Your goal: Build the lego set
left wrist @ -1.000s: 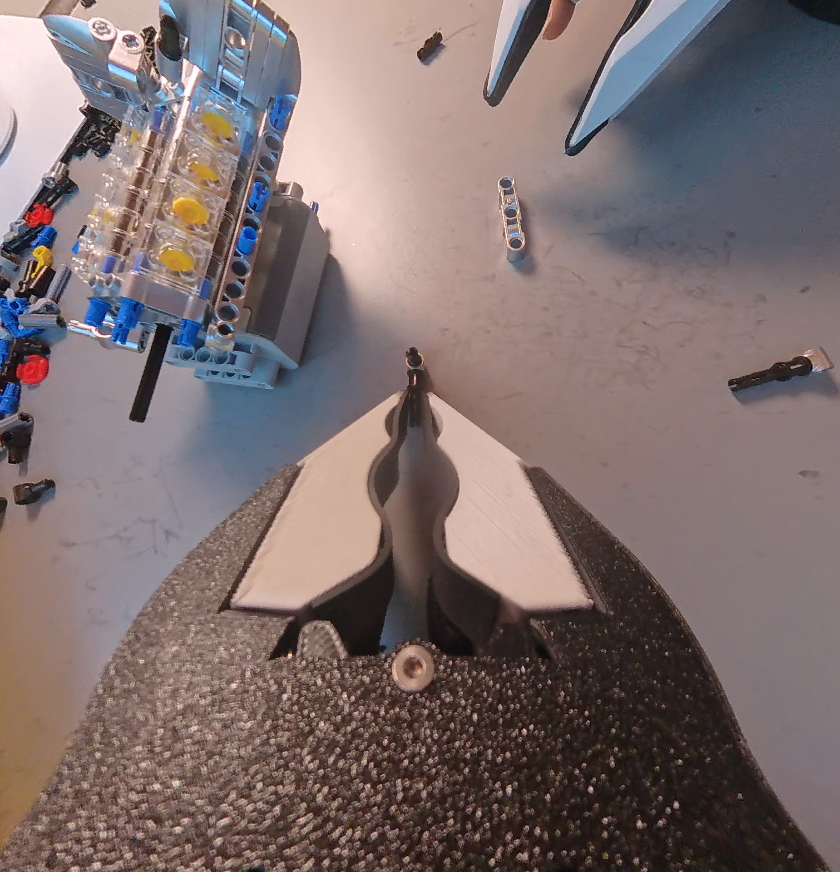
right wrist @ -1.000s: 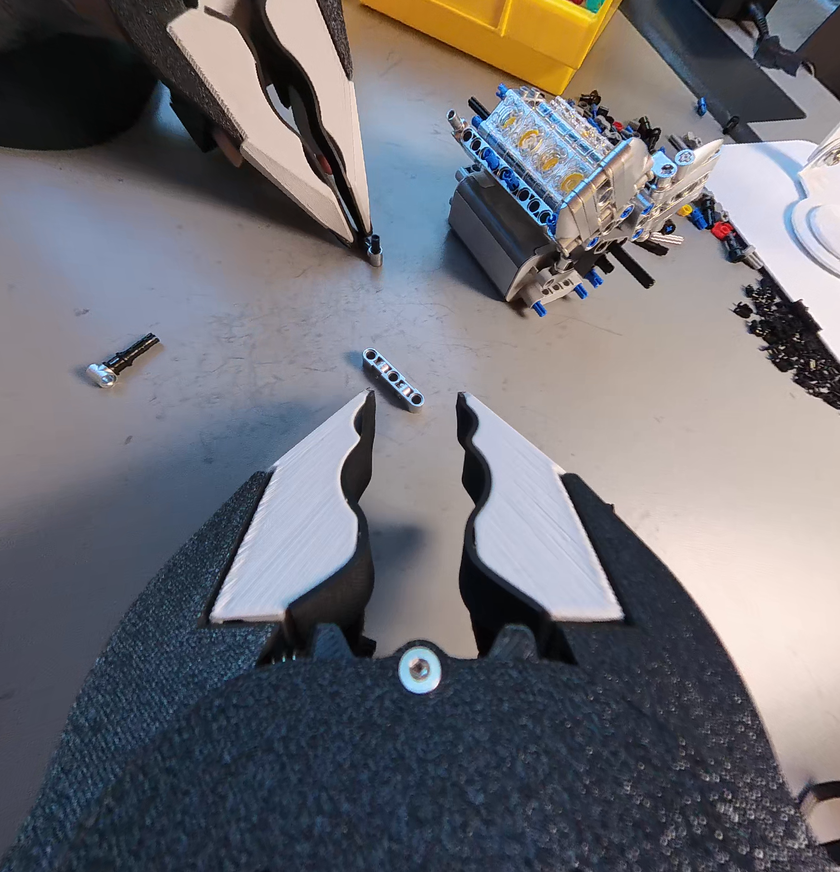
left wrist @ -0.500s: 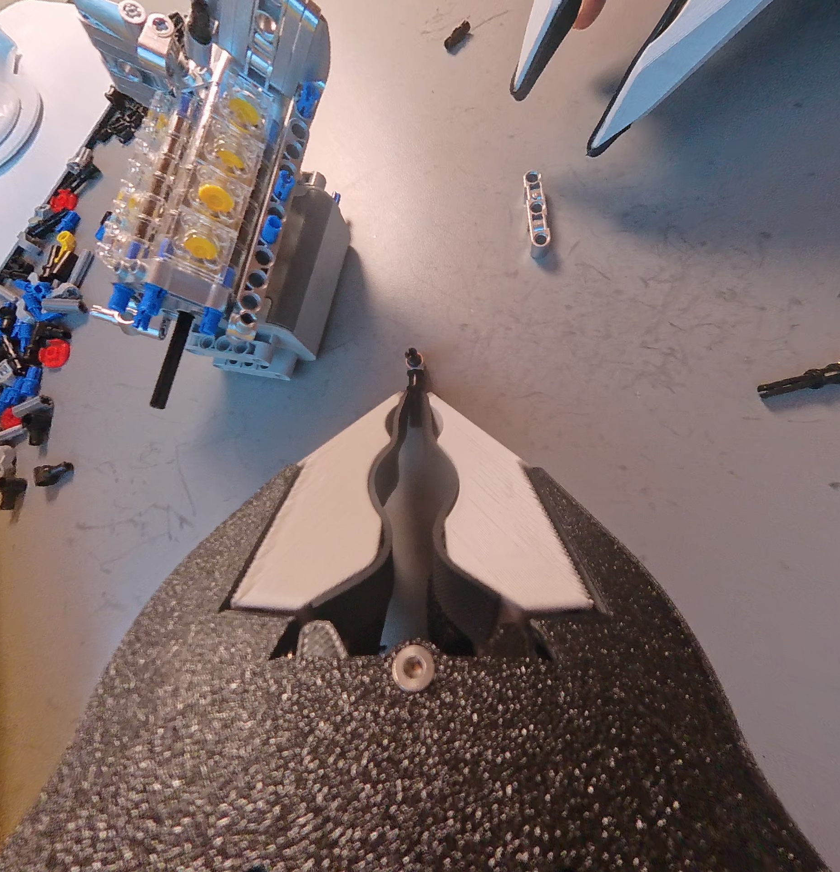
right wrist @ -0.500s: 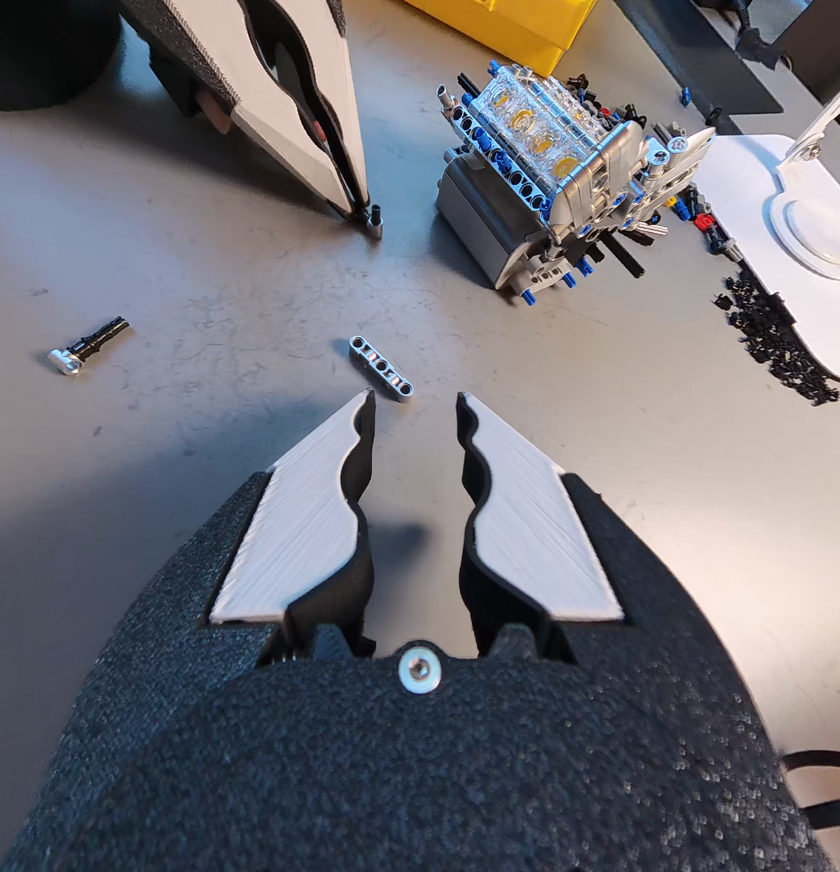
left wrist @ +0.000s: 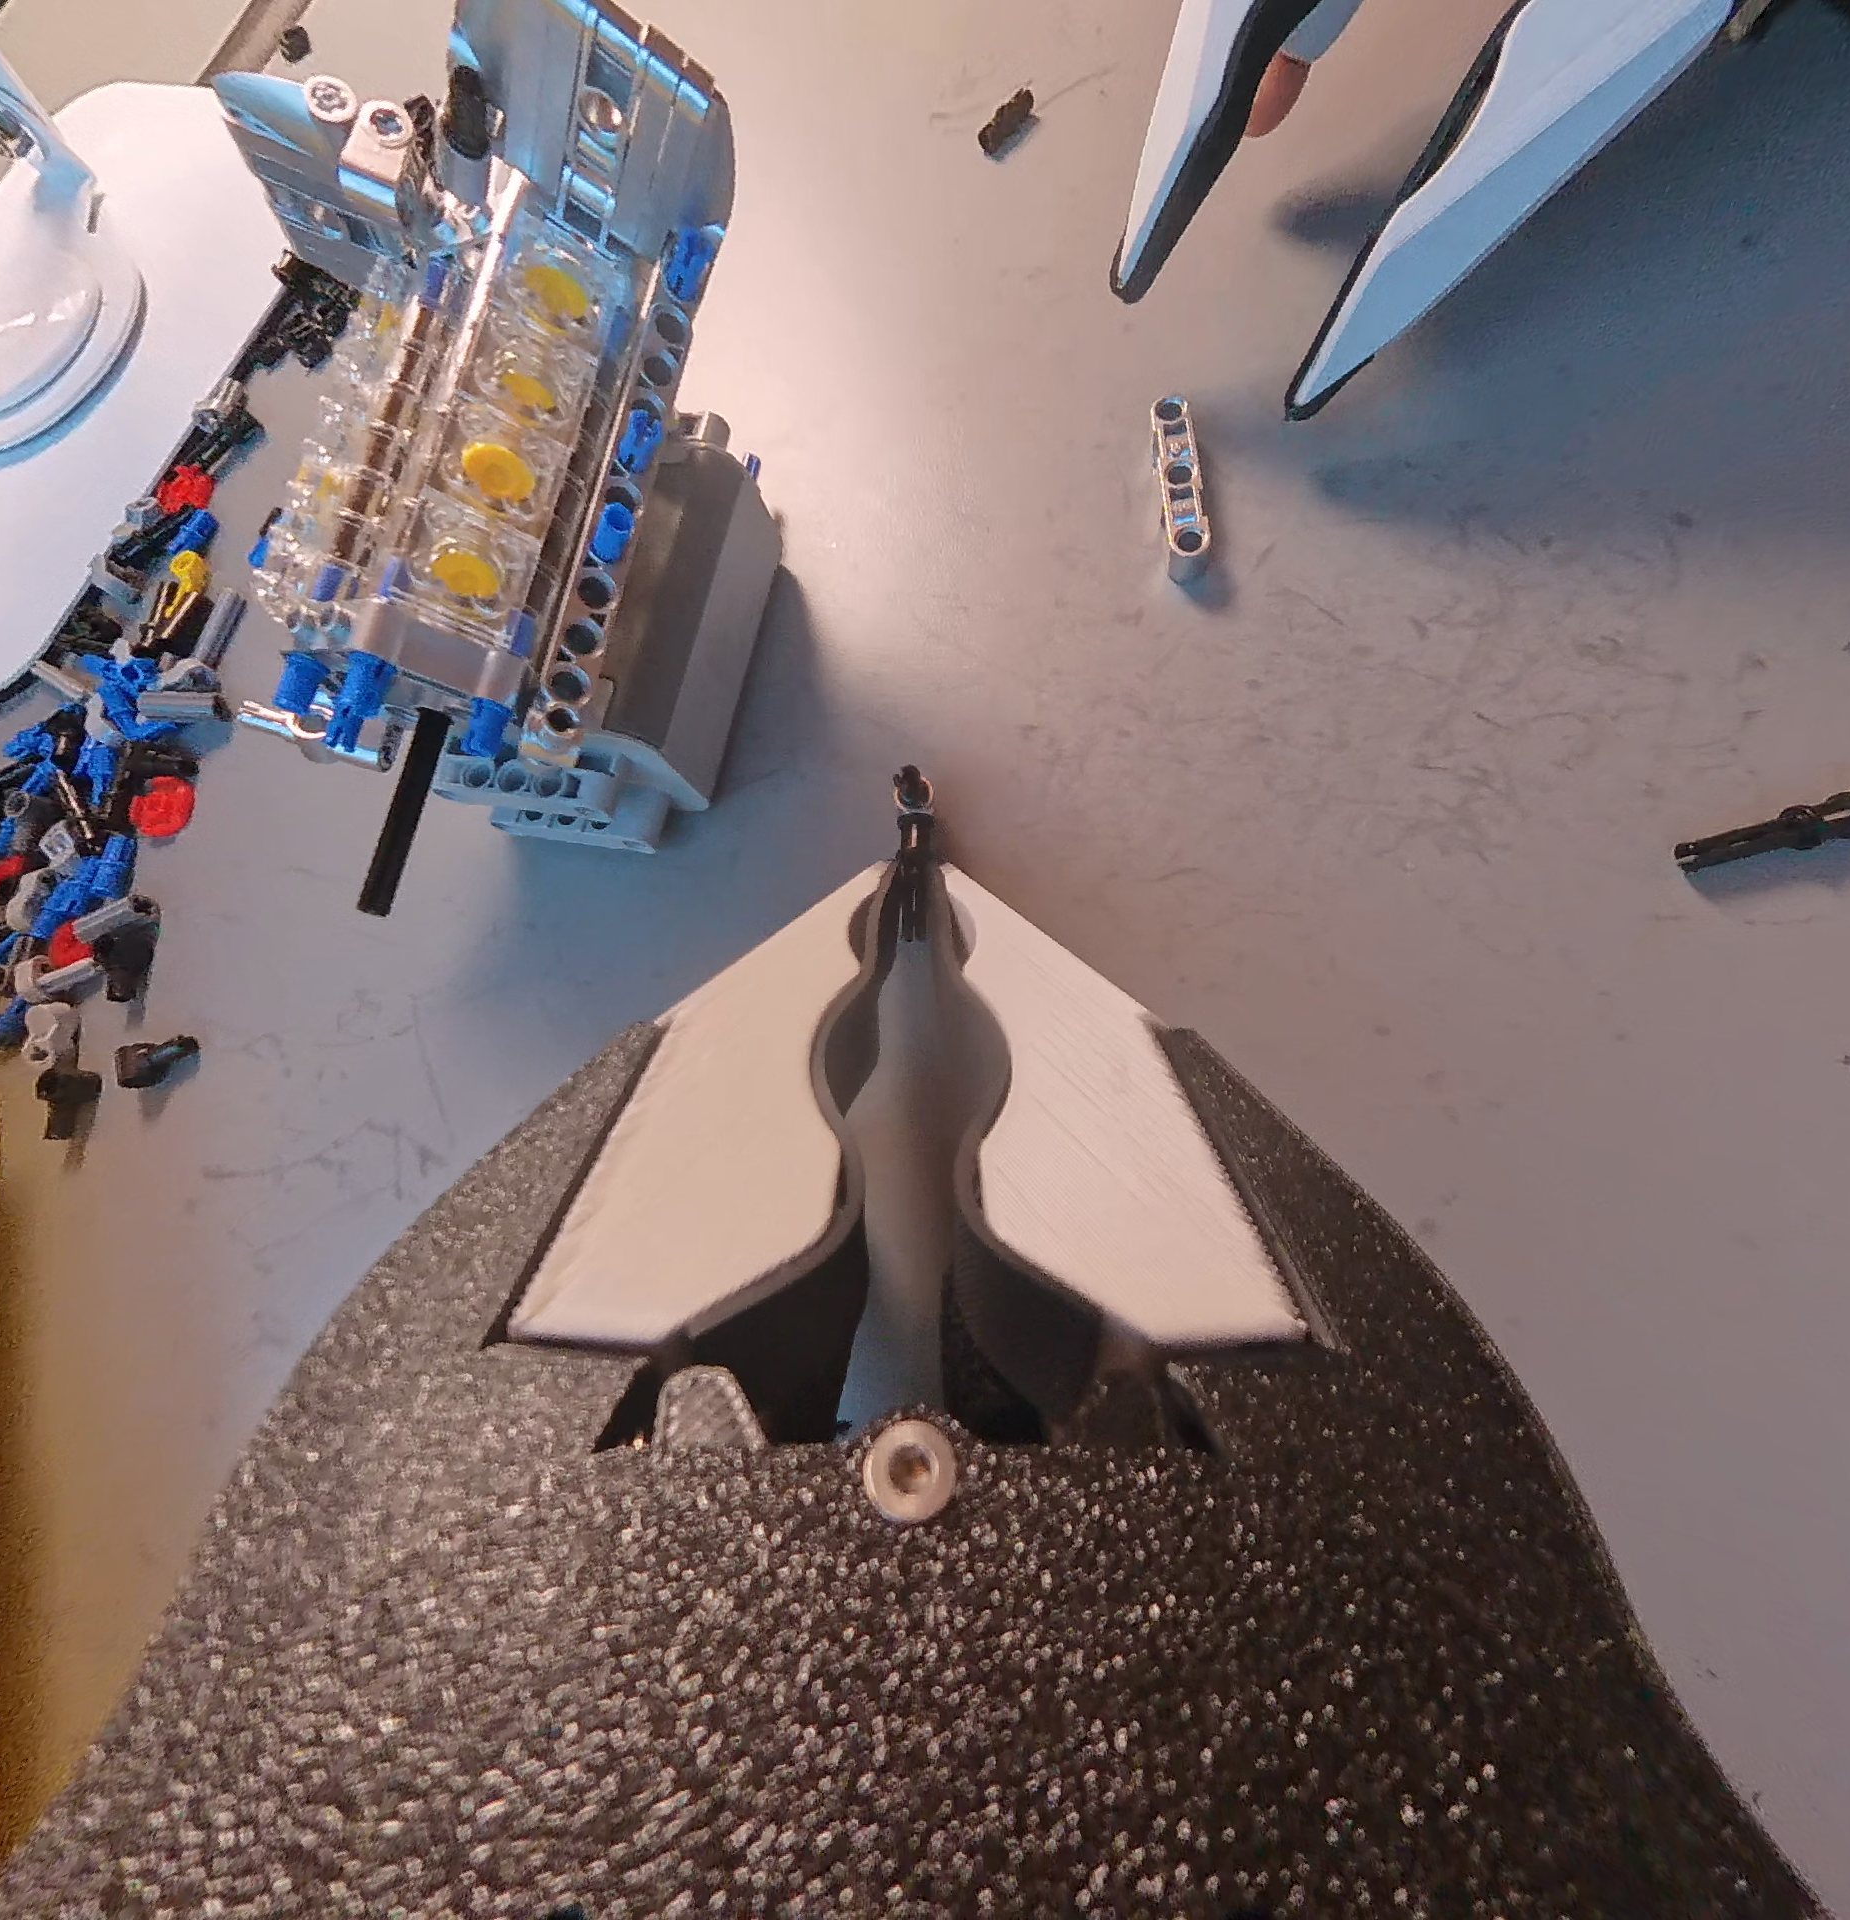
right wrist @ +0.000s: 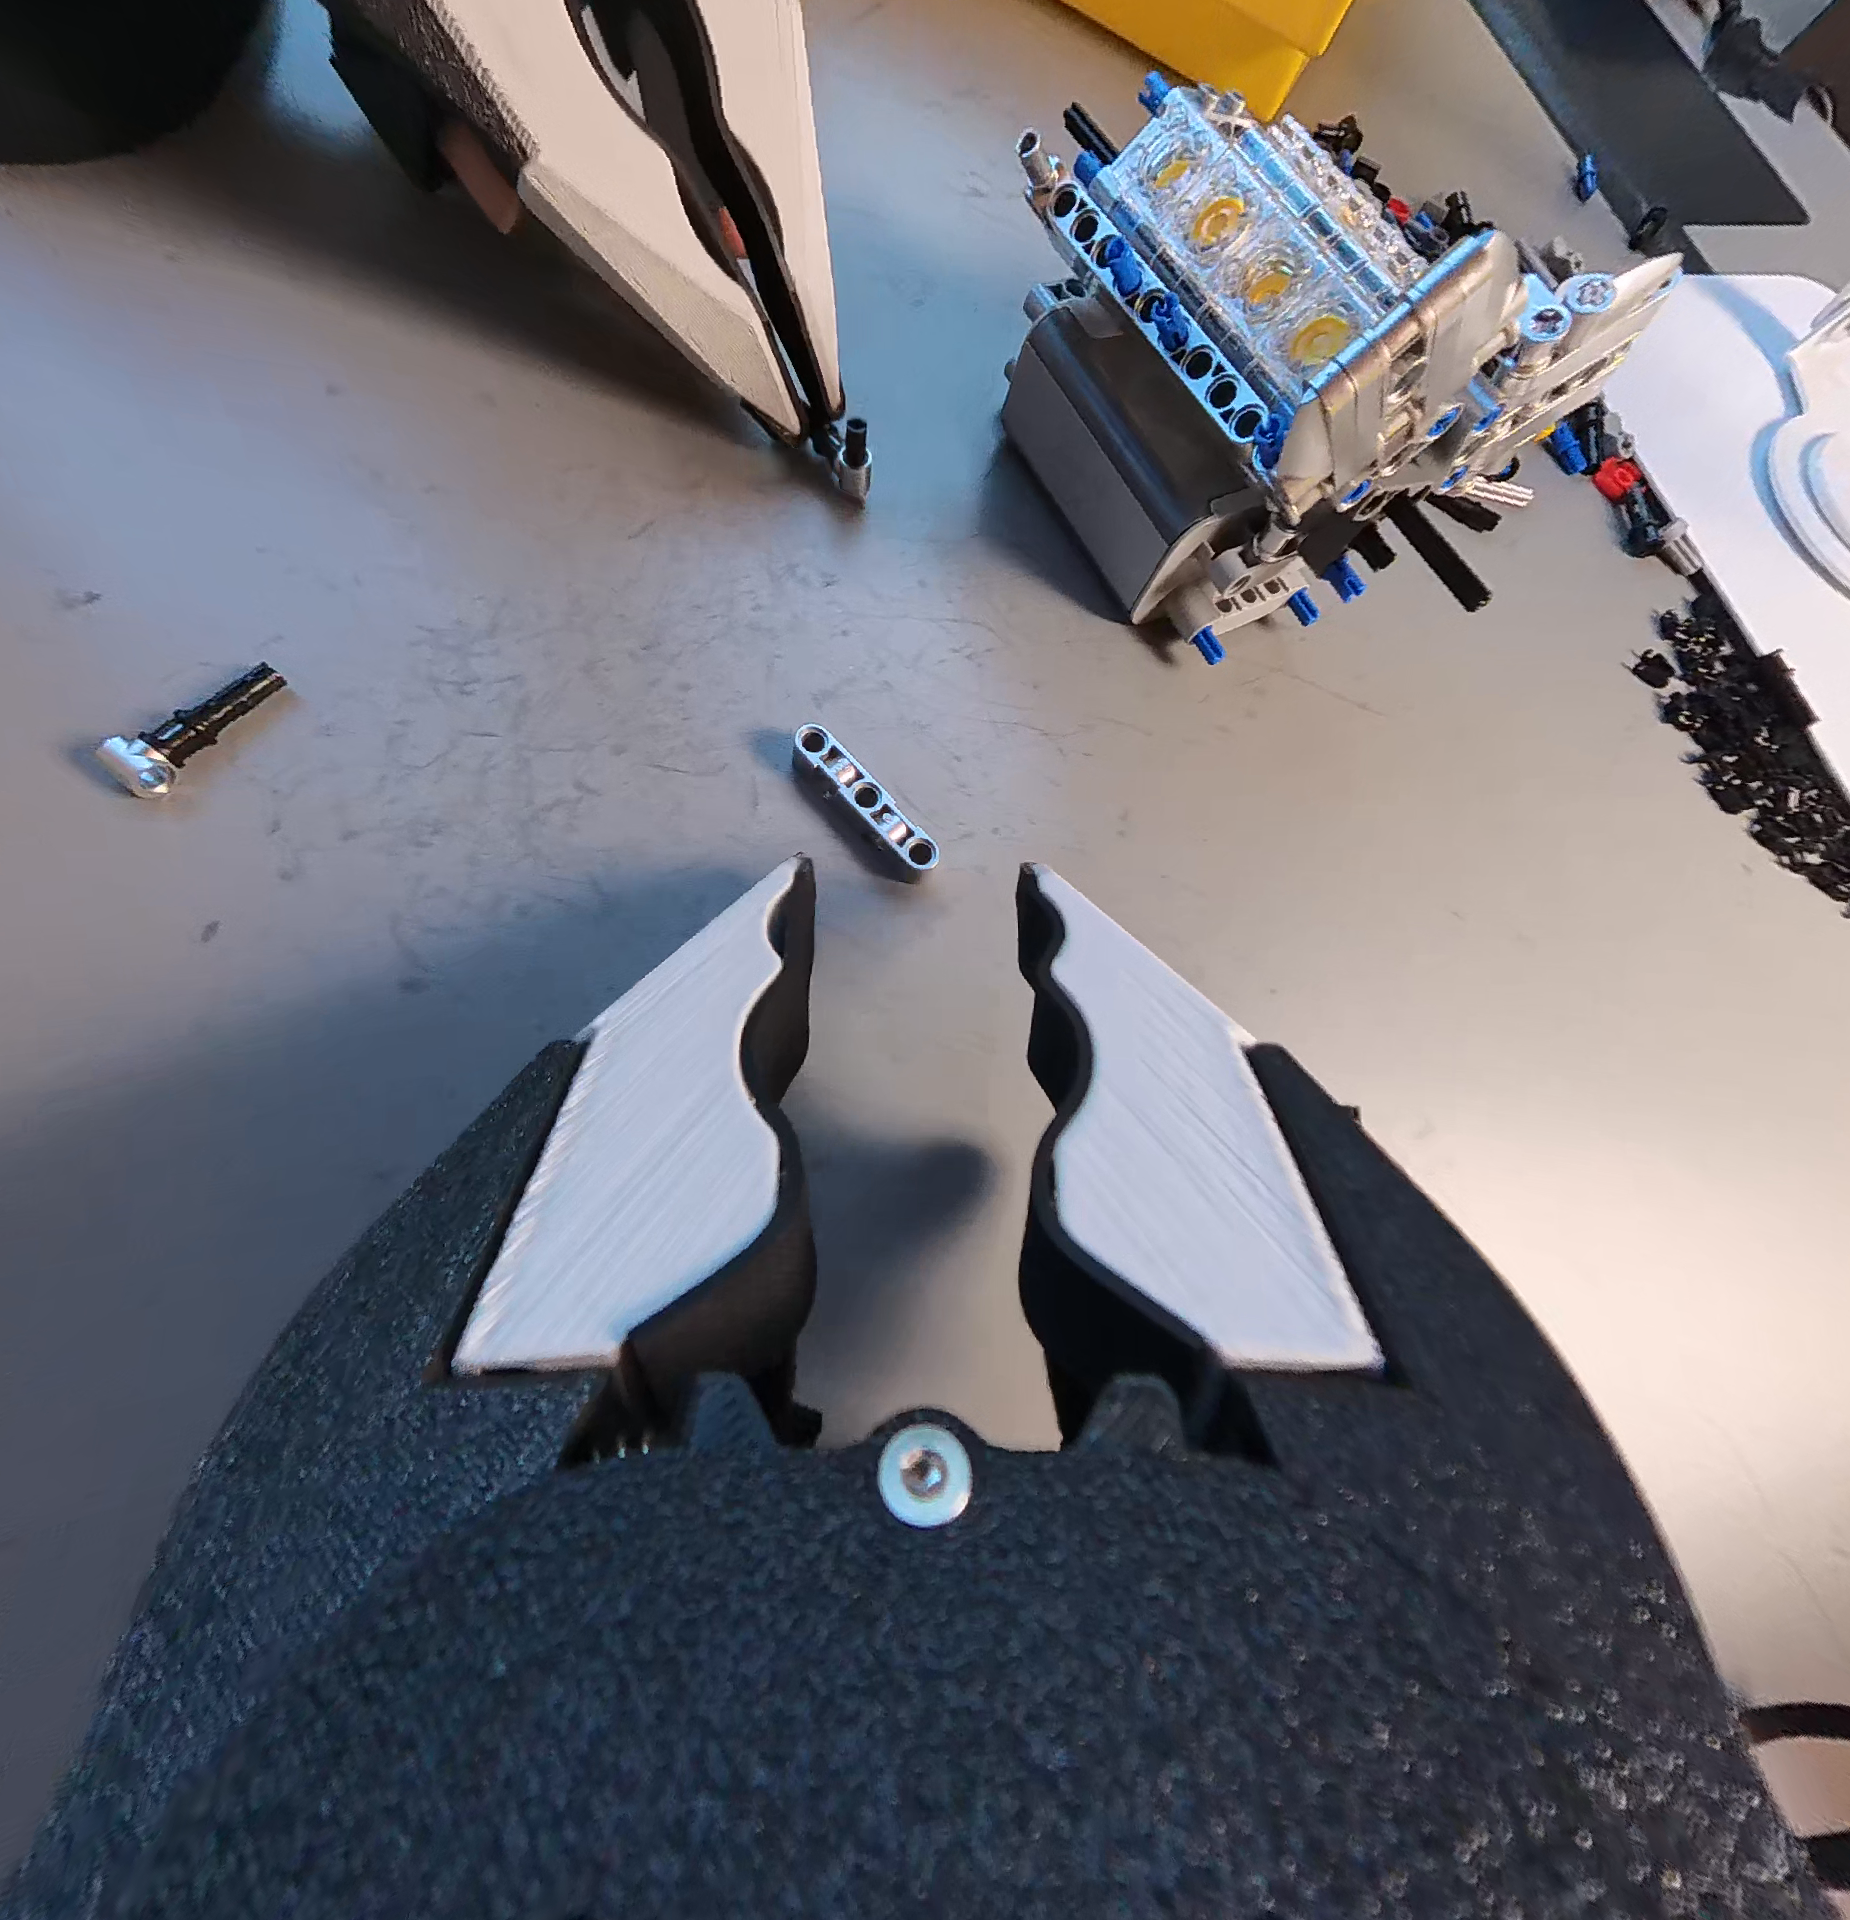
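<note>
Black-and-grey small pin (left wrist: 913, 821) sits pinched in my left fingers (left wrist: 910, 883) (mostly hidden); my right fingers (right wrist: 913, 883) gape empty near a grey holed beam (right wrist: 865, 803) on the bench (right wrist: 485, 582).

Two grippers (right wrist: 916, 883) (left wrist: 913, 868), one engine model (right wrist: 1274, 384), one grey beam (right wrist: 865, 802).

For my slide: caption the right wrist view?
Open right claw hovers near a grey holed beam; model engine beyond.
</note>
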Motion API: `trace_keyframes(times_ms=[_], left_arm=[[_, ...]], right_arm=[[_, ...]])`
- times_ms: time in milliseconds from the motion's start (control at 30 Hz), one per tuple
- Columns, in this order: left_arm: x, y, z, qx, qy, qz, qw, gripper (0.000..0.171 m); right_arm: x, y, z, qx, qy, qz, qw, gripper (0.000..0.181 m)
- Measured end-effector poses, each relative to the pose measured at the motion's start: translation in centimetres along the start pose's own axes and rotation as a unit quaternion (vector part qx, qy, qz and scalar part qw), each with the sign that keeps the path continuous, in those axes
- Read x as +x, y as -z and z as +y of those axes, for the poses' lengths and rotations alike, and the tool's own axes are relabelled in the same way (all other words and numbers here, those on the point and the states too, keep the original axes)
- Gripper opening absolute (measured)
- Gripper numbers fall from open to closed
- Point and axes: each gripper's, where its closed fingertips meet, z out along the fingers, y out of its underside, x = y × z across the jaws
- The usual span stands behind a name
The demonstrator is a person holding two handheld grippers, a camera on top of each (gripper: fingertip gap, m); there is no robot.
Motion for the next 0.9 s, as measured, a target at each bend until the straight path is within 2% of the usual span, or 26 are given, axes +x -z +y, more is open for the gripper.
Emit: trace_keyframes(times_ms=[500,900], left_arm=[[0.1,-0.1,-0.1,0.002,-0.008,-0.002,1.000,0.003],[-0.1,-0.2,-0.1,-0.001,-0.018,-0.016,1.000,0.003]], right_arm=[[-0.4,-0.7,0.2,-0.015,0.011,-0.007,1.000,0.042],[-0.8,-0.7,-0.2,-0.006,0.011,-0.017,1.000,0.036]])
